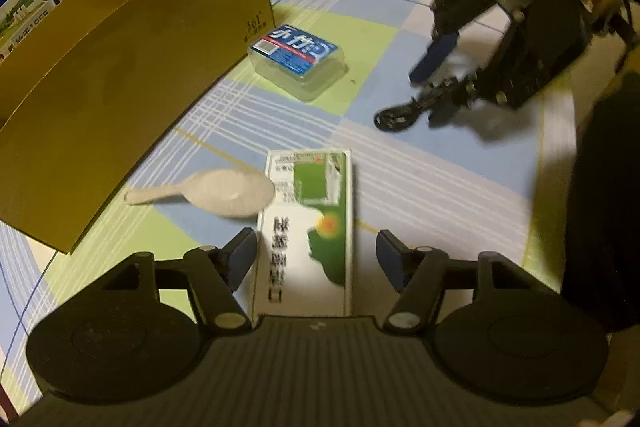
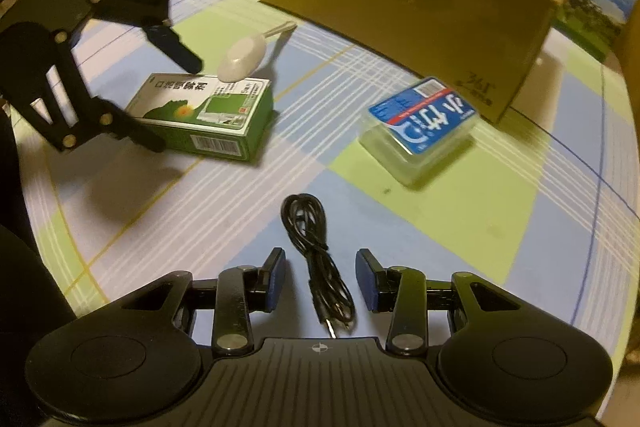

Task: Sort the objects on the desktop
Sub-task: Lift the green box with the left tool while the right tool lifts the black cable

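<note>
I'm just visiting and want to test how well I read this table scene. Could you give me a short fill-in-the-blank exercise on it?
1. The white plastic spoon rests partly on top of the ____ and white medicine carton.
2. The coiled black cable lies between the open fingers of the ____ hand-held gripper.
3. The clear plastic case with the blue label sits beside the large brown ____ box.

Missing words: green; right; cardboard
</note>
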A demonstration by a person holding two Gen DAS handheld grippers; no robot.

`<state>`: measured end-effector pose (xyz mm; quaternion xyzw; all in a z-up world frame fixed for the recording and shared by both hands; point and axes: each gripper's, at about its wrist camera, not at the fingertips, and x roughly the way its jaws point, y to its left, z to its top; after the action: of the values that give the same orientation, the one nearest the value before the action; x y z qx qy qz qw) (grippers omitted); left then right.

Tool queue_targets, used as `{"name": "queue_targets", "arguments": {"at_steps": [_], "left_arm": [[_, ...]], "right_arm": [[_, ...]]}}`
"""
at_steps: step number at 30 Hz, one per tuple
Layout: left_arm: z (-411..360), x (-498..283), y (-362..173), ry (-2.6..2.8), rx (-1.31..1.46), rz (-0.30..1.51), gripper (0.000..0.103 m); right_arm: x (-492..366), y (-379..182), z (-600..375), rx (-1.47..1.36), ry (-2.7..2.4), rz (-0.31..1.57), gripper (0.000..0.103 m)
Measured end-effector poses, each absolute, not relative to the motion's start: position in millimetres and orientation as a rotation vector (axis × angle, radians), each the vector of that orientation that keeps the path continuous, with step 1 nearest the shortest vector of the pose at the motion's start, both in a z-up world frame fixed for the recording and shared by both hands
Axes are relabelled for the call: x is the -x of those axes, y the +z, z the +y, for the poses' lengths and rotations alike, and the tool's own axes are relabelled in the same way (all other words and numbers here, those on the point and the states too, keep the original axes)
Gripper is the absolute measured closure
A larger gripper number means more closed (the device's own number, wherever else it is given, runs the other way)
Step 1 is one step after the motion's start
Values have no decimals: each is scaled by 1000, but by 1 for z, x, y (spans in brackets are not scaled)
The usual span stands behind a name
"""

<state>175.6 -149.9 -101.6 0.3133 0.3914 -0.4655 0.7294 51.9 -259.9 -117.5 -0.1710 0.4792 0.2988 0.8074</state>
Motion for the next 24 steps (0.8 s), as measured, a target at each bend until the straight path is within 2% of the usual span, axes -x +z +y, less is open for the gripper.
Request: {"name": "queue_targets", "arguments": {"at_steps": [4, 7, 8, 12, 24], "left_arm": [[-156, -180, -109, -1031, -719, 871, 42], [-159, -180, -116, -1018, -733, 882, 47], [-159, -180, -117, -1015, -730, 886, 51], [-157, -172, -116, -1037, -711, 891, 52], [-161, -156, -120, -1038, -700, 893, 50]], "right_arm": [[-53, -120, -257, 360, 655, 1020, 66], [-53, -119, -257, 358, 655, 1018, 69], [-53, -119, -257, 357, 653, 1018, 72], [-52, -118, -260, 354, 642, 1024, 90], [-40, -117, -265, 399, 648, 1009, 90]]}}
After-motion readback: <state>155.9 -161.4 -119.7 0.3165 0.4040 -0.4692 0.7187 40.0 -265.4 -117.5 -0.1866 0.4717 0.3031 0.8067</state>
